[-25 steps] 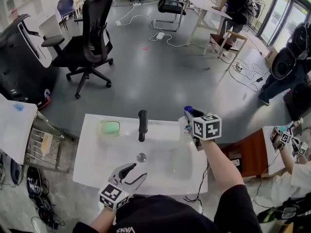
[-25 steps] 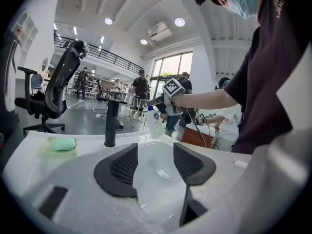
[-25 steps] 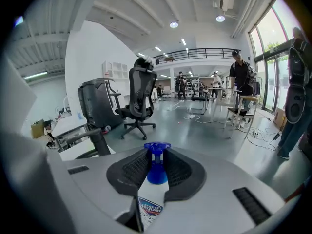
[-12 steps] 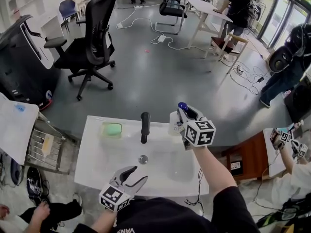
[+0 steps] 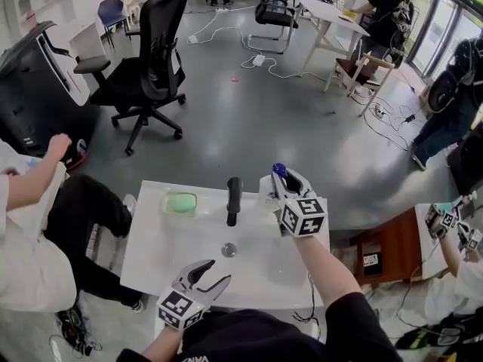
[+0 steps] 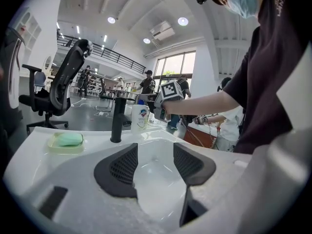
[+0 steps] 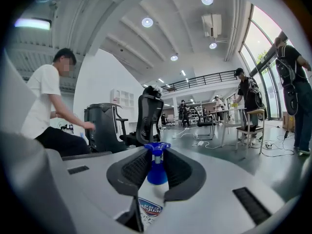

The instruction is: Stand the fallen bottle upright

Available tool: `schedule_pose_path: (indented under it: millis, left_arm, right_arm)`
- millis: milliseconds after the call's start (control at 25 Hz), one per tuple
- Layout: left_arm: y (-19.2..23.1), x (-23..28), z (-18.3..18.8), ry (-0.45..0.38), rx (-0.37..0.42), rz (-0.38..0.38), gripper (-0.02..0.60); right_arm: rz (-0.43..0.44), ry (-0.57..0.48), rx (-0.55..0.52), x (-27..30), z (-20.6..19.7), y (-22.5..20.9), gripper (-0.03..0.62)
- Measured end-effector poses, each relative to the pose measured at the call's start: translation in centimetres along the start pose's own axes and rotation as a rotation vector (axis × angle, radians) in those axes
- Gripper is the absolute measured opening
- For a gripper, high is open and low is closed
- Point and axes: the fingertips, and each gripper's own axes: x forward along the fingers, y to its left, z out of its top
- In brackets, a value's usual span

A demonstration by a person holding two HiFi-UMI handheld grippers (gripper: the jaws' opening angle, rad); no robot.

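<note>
A white bottle [image 5: 269,191] with a blue pump cap [image 5: 279,170] stands about upright at the back of the white sink [image 5: 151,240], just right of the black faucet [image 5: 234,200]. My right gripper [image 5: 283,179] is shut on it from the near side. In the right gripper view the blue cap [image 7: 157,162] rises between the pads of the right gripper [image 7: 155,157], with the label [image 7: 150,209] below. Whether the bottle's base rests on the sink deck I cannot tell. My left gripper [image 5: 213,271] hangs open and empty at the sink's front edge. The left gripper view shows the bottle [image 6: 142,117] beyond the left gripper [image 6: 155,150].
A green soap bar [image 5: 181,202] lies in a dish left of the faucet. The drain [image 5: 229,250] sits mid-basin. A person in white [image 5: 30,232] bends at the sink's left. A black office chair [image 5: 151,59] stands behind on the grey floor.
My right gripper has carried the bottle left, closer to the faucet, and the bottle now stands more upright. A person in white has come in at the left. The left gripper stayed put.
</note>
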Motion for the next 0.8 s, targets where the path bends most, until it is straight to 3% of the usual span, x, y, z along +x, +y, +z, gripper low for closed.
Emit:
schedule_pose_path:
  millis: [800]
  left_arm:
    - [0.3,0.9,0.1,0.002,0.009,-0.064,0.236]
  right_arm:
    - [-0.002,0.000,-0.054,-3.0,-2.8,1.2,0.084]
